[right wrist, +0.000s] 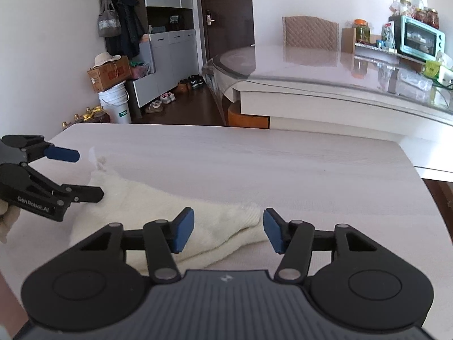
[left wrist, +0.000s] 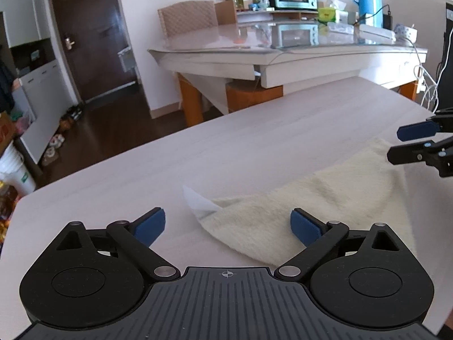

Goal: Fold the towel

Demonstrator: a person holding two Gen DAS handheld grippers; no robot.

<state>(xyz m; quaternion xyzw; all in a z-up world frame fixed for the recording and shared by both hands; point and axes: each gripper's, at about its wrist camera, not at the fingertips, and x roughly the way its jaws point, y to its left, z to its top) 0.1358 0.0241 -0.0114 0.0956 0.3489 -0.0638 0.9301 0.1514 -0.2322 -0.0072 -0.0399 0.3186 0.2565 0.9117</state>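
Left wrist view: towel (left wrist: 311,206) lies crumpled in a long strip on the bench (left wrist: 226,147), white tag end nearest my left claw (left wrist: 228,228), which is spread wide and holding nothing. Right wrist view: right claw (right wrist: 228,231) also apart and empty, lined up on the bunched end of the strip. Step in hand looks like grabbing both ends. I'd go low, pinch only the top corner layer at each end, then pull apart to flatten before any fold.
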